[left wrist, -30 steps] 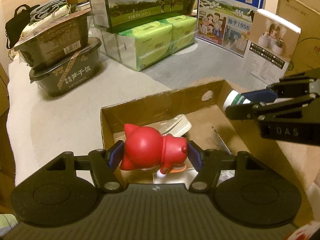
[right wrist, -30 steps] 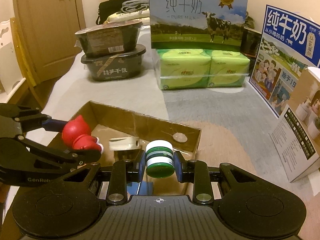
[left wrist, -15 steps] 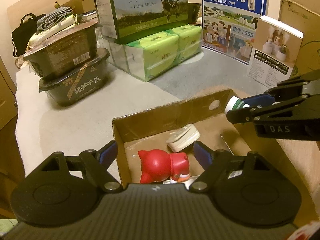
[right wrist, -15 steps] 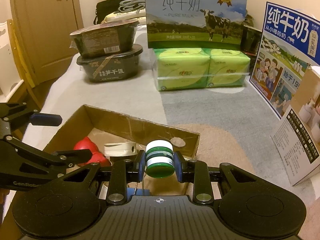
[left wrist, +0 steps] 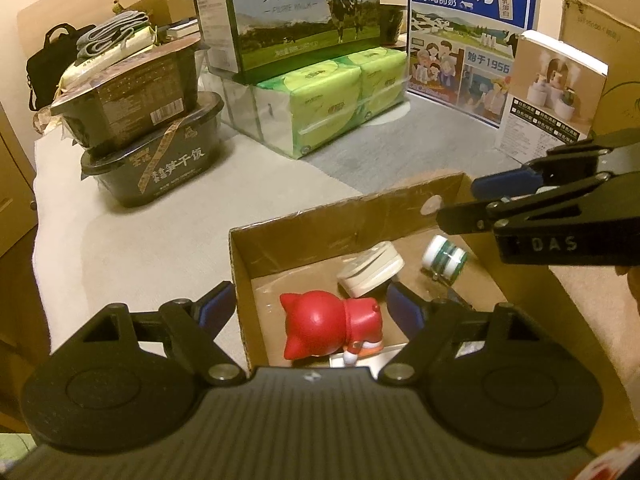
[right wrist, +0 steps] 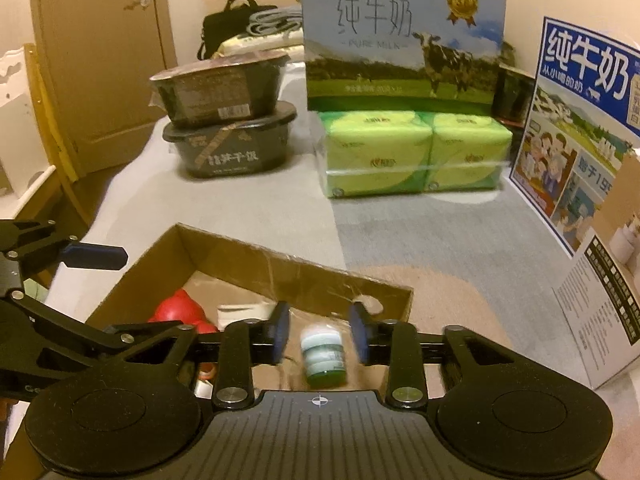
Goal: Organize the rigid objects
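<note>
Now both grippers released over cardboard box (left wrist: 240, 264).
Left gripper (left wrist: 310, 306) fingers wide apart, red cat toy (left wrist: 328, 328) loose between them on box floor; right gripper (right wrist: 319, 334) fingers just opened, green-white bottle (right wrist: 323, 356) free between them.

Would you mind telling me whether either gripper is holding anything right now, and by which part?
Nothing is held. The left gripper stands open above the red toy; the right gripper has just opened, with the small bottle loose below it.
</note>
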Tool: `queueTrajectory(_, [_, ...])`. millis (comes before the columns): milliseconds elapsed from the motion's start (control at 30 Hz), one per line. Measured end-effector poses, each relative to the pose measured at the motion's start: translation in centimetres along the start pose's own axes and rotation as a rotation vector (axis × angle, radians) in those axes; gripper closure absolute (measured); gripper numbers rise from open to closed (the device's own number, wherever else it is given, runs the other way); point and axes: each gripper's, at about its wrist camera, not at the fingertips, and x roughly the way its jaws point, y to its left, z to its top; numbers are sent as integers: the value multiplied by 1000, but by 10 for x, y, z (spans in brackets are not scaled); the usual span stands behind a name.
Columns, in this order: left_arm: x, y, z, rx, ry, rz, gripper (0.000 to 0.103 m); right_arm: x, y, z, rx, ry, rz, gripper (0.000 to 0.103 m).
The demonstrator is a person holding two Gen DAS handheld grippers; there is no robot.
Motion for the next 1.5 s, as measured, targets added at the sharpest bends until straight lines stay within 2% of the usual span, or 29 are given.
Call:
queueTrajectory(400, [-6,-2,-2,0,6,0,22,-8,-1,-7,23,25,-11,59])
queueTrajectory(467, [-10,-2,-3,0,4,4,22,-11,1,-9,28,32,-9,56])
queueTrajectory(533, [-16,-2,-4,-3,3,7,18,-16,3,-12,37,36,-8,44])
queueTrajectory(633, [-26,-3,-7,-4,-8,16,13,-26,7,-17,54,34,-8,34])
queueTrajectory(967, [-68,-6,-28,-53,-30,25,2,-67,23,-30,81,23,-14,22])
queueTrajectory(1167, [-98,-12,-49,-99,-41,28,1,-101,31,-41,107,15,-24,17])
queueTrajectory(1333, [-126,-22,-66,-136,-63,37,0,-132,37,-60,149,-2,-23,3])
queueTrajectory(1500, [-151,-31,-85,-165,-68,37,0,-161,43,-79,175,-14,-43,1])
